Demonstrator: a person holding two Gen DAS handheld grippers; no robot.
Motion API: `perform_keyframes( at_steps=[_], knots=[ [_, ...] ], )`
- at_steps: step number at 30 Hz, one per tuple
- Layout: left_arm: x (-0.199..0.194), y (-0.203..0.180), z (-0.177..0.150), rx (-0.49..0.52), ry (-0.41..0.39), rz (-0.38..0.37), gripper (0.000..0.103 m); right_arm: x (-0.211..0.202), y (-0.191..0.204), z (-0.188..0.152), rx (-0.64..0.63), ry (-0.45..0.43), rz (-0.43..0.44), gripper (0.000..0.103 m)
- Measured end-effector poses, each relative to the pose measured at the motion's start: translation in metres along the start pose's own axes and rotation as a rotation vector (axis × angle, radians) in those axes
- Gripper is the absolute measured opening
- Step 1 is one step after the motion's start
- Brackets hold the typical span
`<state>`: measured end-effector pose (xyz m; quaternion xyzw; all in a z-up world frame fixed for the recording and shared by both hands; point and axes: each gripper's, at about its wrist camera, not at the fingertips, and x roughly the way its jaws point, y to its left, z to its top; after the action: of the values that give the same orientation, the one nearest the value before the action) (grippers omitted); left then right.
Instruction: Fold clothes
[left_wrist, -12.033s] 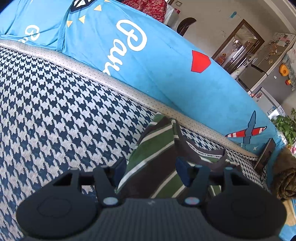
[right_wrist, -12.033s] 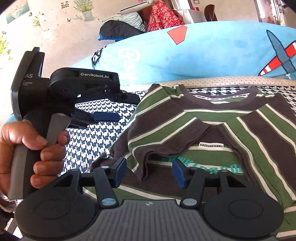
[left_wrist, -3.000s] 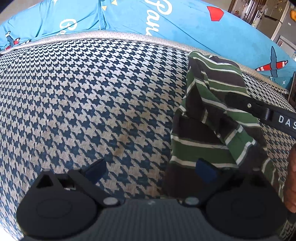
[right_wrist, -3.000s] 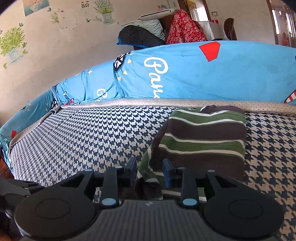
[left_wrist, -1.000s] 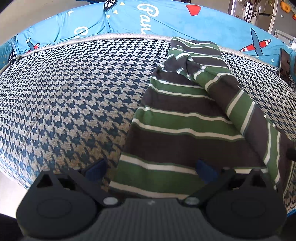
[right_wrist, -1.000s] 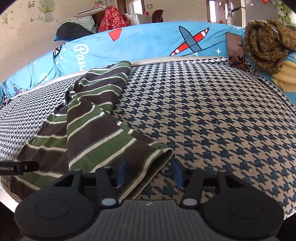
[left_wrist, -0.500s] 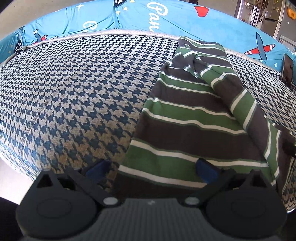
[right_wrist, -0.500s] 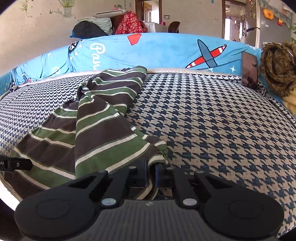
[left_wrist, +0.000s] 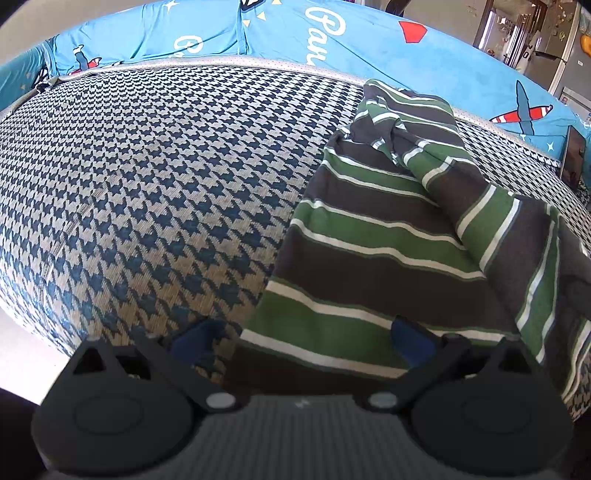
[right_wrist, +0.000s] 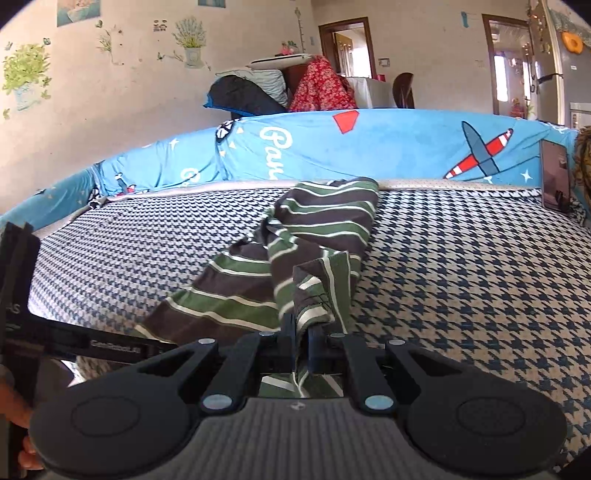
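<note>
The right hand-held gripper (right_wrist: 302, 341) has its two blue-padded fingers pressed nearly together, clamped on a bunched corner of the striped shirt (right_wrist: 295, 258); the jaws have just been closing, with that cloth between them. A strip of the fabric hangs down behind the pads toward the gripper body, and ahead of the pads the cloth rises in a gathered fold. From that pinch the shirt, banded in green, dark brown and thin white, runs forward and away across the bed (right_wrist: 461, 258) as a long rumpled length, its far end lying close to the blue cushion (right_wrist: 388, 147) along the back edge. To the left of this gripper, the other tool's black body pokes in at the edge of the view with a person's hand (right_wrist: 16, 413) behind it. The left hand-held gripper (left_wrist: 301, 338) stands wide apart, its fingers (left_wrist: 408, 338) spread to either side of the shirt's near hem: the right pad sits over the striped cloth, the left pad over the bare houndstooth cover just beside the shirt's edge. Whether either pad touches the fabric cannot be told. From here the shirt (left_wrist: 369, 240) stretches forward and to the right, with one folded layer draped diagonally over its right side.
</note>
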<state>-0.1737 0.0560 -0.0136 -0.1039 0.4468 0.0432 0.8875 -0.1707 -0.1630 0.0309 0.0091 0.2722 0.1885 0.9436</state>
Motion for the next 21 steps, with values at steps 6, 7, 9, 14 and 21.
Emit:
perform_keyframes(
  at_steps=[6, 7, 9, 14, 21],
  knots=[
    [-0.012, 0.015, 0.001, -0.060, -0.022, -0.072, 0.103, 0.008, 0.048, 0.004, -0.090, 0.011, 0.149, 0.008],
    [-0.016, 0.021, 0.002, -0.081, -0.034, -0.075, 0.103, 0.009, 0.056, 0.003, -0.112, 0.012, 0.173, 0.008],
    [-0.022, 0.034, 0.003, -0.137, -0.050, -0.078, 0.103, 0.011, 0.071, 0.002, -0.147, 0.014, 0.204, 0.007],
    [-0.032, 0.065, 0.006, -0.258, -0.074, -0.093, 0.103, 0.025, 0.095, -0.001, -0.177, 0.035, 0.259, 0.006],
    [-0.038, 0.077, 0.004, -0.279, -0.101, -0.051, 0.103, 0.043, 0.123, -0.010, -0.236, 0.060, 0.308, 0.007]
  ],
)
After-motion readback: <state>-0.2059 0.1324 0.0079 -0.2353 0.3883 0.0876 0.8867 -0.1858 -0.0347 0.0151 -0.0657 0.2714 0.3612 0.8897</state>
